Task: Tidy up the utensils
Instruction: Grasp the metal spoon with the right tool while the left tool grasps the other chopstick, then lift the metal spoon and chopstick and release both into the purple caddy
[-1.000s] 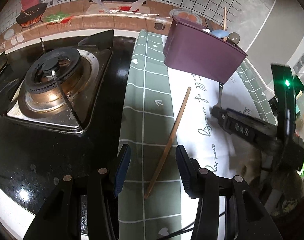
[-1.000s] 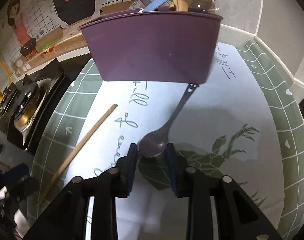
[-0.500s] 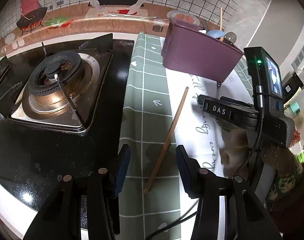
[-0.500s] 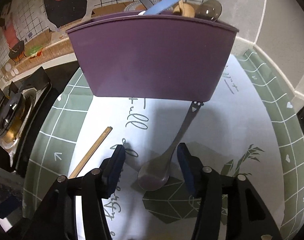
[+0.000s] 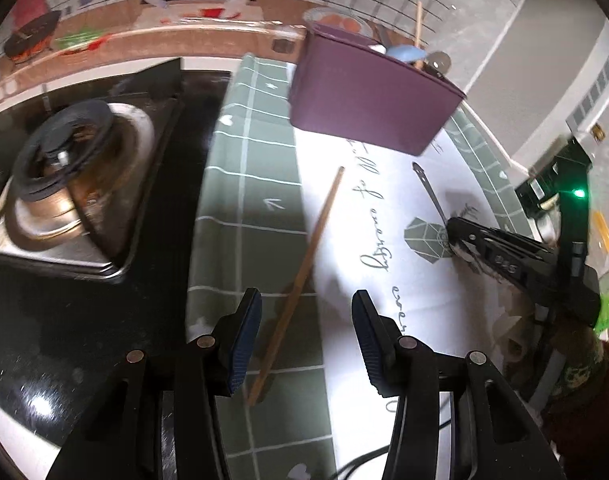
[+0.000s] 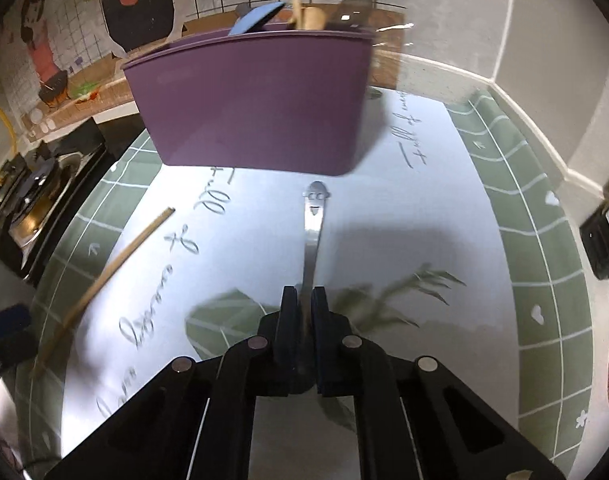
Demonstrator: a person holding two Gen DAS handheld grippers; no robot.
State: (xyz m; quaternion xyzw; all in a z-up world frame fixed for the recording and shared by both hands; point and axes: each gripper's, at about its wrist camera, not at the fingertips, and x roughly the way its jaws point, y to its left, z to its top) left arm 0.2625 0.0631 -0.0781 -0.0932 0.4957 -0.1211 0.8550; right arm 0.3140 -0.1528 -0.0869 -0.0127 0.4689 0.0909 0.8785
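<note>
My right gripper is shut on a metal spoon, gripping its bowl end, with the handle pointing toward the purple utensil bin. The bin holds several utensils. In the left wrist view the right gripper holds the spoon just off the mat, right of centre. My left gripper is open and empty, its fingers either side of the near end of a wooden chopstick lying on the mat. The chopstick also shows in the right wrist view. The bin stands at the back.
A green and white mat covers the counter. A black gas stove with a burner lies to the left. A tiled wall with stickers runs behind. A dark device sits at the right counter edge.
My right gripper has closed on the spoon's bowl end; it was open around it before. The spoon now points straight at the bin. The left gripper has shifted slightly over the chopstick.
</note>
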